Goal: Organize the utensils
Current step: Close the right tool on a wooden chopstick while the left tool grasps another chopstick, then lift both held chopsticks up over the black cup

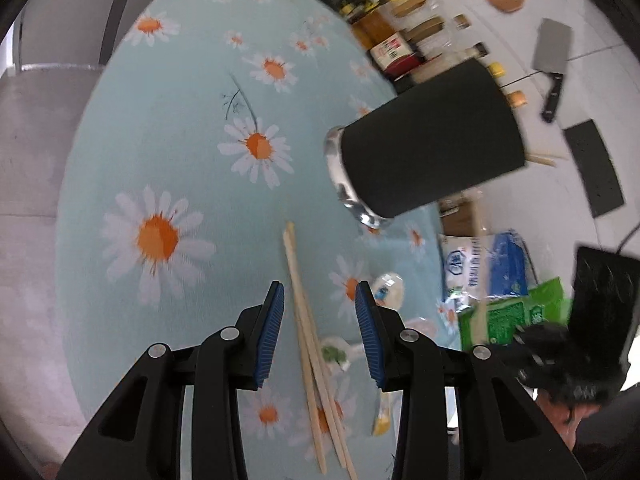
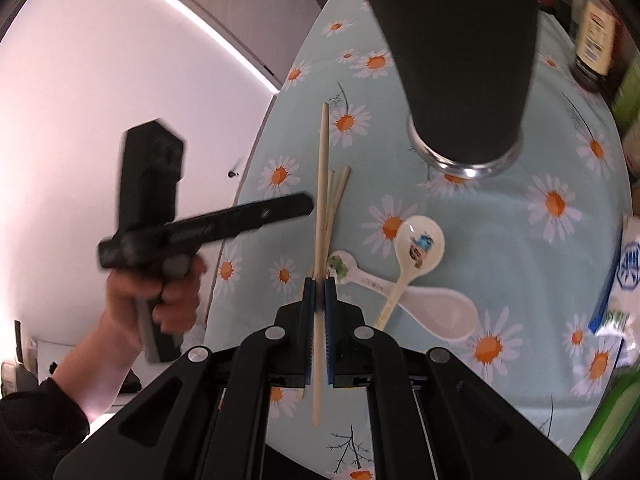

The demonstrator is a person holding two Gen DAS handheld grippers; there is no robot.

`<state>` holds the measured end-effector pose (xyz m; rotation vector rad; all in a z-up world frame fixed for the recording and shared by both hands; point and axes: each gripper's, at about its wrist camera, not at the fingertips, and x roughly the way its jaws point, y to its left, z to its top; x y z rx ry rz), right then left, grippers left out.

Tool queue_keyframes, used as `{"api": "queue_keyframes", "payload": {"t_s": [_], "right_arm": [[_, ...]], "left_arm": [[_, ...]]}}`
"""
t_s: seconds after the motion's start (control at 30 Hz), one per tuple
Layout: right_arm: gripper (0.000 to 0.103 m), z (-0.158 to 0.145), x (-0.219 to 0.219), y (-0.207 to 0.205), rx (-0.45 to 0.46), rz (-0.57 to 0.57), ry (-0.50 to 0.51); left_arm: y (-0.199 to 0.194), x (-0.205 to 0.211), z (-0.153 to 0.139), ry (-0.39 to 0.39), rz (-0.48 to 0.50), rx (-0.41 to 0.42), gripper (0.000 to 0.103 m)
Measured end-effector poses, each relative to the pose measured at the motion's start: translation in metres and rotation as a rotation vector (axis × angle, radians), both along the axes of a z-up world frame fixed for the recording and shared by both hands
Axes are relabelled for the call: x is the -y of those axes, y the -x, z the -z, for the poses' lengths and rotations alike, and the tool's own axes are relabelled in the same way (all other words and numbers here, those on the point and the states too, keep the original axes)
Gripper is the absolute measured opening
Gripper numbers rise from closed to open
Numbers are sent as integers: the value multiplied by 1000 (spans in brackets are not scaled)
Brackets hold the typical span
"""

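Holding one chopstick (image 2: 321,184), my right gripper (image 2: 319,280) has its jaws pinched tight on the stick, which runs up toward twelve o'clock in the right wrist view. My left gripper (image 1: 320,292) hangs with its jaws partly apart and nothing pressed between them; in the left wrist view the loose chopsticks (image 1: 310,332) lie on the worktop (image 1: 180,160) below the gap, running from twelve toward six. The worktop wears a pale blue cloth printed with daisies. The dark utensil holder (image 2: 460,60) stands at about one o'clock of the held stick, with stick ends showing in its mouth. Two more chopsticks (image 2: 336,200) lie just beside the held one, at its three o'clock side. Three ceramic spoons (image 2: 416,252) lie crossed over each other at about four o'clock of the holder's base. A person's hand (image 2: 168,292) grips the other tool at nine o'clock, off the worktop edge.
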<state>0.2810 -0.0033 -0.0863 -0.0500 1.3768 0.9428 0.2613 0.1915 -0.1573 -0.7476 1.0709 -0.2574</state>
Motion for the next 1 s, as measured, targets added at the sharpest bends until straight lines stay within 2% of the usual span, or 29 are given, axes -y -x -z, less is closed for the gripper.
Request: {"api": "queue_keyframes", "payload": {"t_s": [0.2,0.3,0.47,0.6,0.73,1.0], "right_arm": [[6,-5,27,1,-2,54,-25],[6,-11,43,3,1,72,-38],[6,-17,54,-3,0,85,-66],[6,-16,55,-8,-5,85,-85],[6,-13,58,-10,-16,78,-94],[6,-9,59,-11,-26,61,-98]], "left_arm": [[-25,5,1,-88,28,-87,33],[-32,8,0,-109,34,-120,33],[-44,15,2,-172,35,-197,16],[-48,14,3,-201,15,-254,9],[-50,17,2,-233,5,-272,6],[-47,22,-1,-220,-26,-267,3]]}}
